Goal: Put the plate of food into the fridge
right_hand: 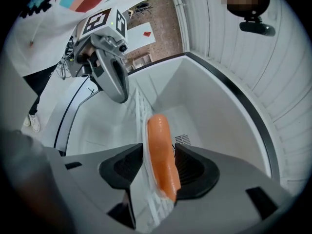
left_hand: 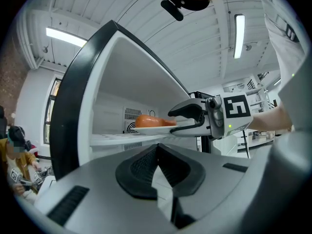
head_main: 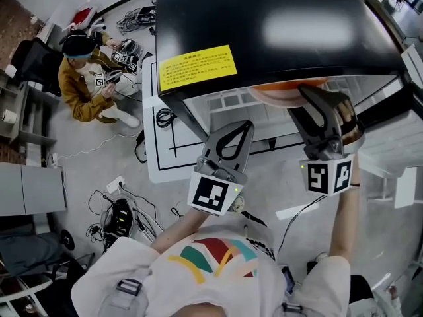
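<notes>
A white plate point(left_hand: 157, 129) with an orange piece of food point(left_hand: 150, 121) lies on the white shelf point(left_hand: 109, 139) inside the open fridge point(head_main: 264, 25). My right gripper point(left_hand: 181, 119) reaches in from the right, open, one jaw above the plate's rim and one below, not pressing on it. In the right gripper view the plate point(right_hand: 146, 167) and food point(right_hand: 161, 150) stand edge-on between the jaws of this gripper point(right_hand: 158, 167). My left gripper point(head_main: 246, 125) hangs in front of the fridge, left of the right one, shut on nothing. From above, only the plate's rim point(head_main: 277, 92) shows under the fridge's black top.
A yellow label point(head_main: 197, 65) sits on the fridge's black top. A white floor mat with black lines point(head_main: 165, 137) lies under the fridge. A person point(head_main: 86, 78) sits on the floor at the far left. Cables and a black device point(head_main: 119, 216) lie on the floor nearby.
</notes>
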`<state>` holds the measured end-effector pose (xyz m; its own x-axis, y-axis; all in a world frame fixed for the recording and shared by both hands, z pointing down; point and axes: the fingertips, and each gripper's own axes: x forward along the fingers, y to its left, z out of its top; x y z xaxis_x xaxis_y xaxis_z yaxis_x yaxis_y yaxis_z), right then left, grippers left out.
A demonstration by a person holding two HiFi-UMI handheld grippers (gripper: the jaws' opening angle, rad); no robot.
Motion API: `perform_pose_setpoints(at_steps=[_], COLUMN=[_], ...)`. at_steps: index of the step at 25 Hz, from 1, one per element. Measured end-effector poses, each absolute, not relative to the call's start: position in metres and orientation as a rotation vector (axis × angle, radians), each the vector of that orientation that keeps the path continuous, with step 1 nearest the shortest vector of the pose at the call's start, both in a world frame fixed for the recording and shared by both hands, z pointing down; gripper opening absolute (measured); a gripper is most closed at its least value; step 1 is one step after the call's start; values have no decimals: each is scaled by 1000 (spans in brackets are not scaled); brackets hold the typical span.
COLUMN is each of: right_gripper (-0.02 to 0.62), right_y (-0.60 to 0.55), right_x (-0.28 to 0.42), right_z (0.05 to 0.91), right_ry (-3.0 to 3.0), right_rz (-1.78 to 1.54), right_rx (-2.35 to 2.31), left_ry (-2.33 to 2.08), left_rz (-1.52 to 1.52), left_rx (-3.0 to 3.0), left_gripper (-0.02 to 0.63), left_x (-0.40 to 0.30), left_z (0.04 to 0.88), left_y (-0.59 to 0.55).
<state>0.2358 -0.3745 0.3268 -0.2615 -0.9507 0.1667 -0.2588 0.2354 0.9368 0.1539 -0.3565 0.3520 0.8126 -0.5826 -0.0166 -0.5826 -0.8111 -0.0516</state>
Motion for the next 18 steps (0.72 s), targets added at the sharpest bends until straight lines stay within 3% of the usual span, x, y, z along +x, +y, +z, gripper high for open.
perform_pose_setpoints(at_steps=[10, 11, 12, 18], right_gripper=[174, 112, -3, -3], right_y=[-342, -337, -332, -321], right_x=[235, 235, 235, 238], right_z=[305, 298, 292, 286], right_ry=[-1684, -1684, -1688, -1859], right_rz=[-1087, -1081, -1068, -787], right_rx=[1270, 1325, 1387, 1717], left_ry=[925, 923, 921, 916], left_rz=[27, 31, 38, 75], left_rx=[-2942, -2941, -2939, -2926], left_gripper=[6, 6, 6, 6], left_x=[153, 153, 153, 150], left_z=[345, 344, 342, 331], left_y=[-349, -348, -348, -346])
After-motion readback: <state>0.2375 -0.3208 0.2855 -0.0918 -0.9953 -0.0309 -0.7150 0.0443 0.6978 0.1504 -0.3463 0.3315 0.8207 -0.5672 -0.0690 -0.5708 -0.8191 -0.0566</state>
